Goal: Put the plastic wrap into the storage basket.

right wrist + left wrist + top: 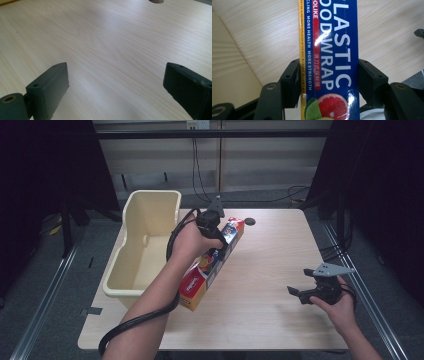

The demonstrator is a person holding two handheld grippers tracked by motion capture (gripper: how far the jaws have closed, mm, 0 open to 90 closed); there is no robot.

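A long box of plastic food wrap, blue with red and yellow ends and a grapefruit picture, slants across the middle of the wooden table. My left gripper is shut on it across its width. In the left gripper view the box runs up between both black pads, which press on its sides. I cannot tell whether its near end touches the table. My right gripper sits at the table's front right, open, with bare wood between its jaws.
A cream plastic tub stands along the table's left side, right beside the box. A small dark round spot lies near the far edge. The left gripper's black cable loops off the front edge.
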